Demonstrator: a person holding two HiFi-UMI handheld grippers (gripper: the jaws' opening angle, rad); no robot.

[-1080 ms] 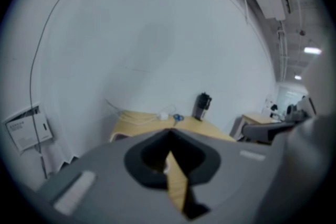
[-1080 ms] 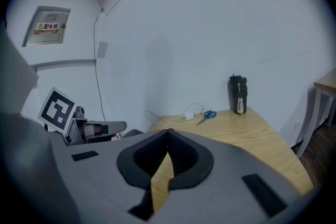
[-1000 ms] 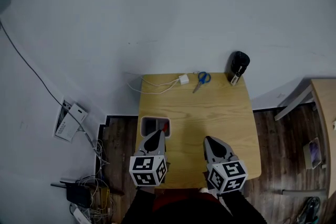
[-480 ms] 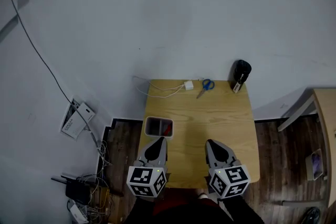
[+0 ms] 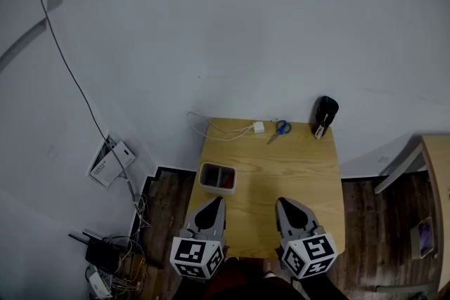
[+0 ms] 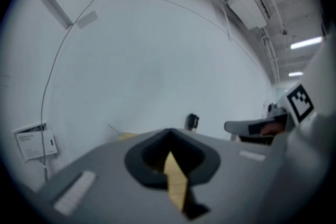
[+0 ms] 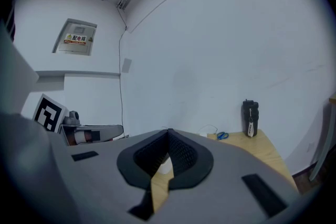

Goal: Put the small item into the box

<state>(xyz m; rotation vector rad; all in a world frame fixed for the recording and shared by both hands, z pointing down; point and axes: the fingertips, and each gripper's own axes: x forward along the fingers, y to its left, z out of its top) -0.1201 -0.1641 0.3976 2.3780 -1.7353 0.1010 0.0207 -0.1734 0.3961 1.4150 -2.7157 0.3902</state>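
Retreating to the worktop's (image 5: pixel 302 172) near edge in head view: left hand-held gripper (image 5: pixel 213 204), right hand-held gripper (image 5: pixel 285 204), both drawn back. Box (image 5: pixel 204 176) just ahead of the left one, red item (image 5: pixel 225 181) inside; task likely complete. Left gripper view: clenched, empty. Right gripper view: clenched, empty.

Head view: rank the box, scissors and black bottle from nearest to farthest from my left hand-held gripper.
1. Box: just ahead of the left hand-held gripper, at the table's left edge.
2. Scissors: far edge, right of centre.
3. Black bottle: far right corner.
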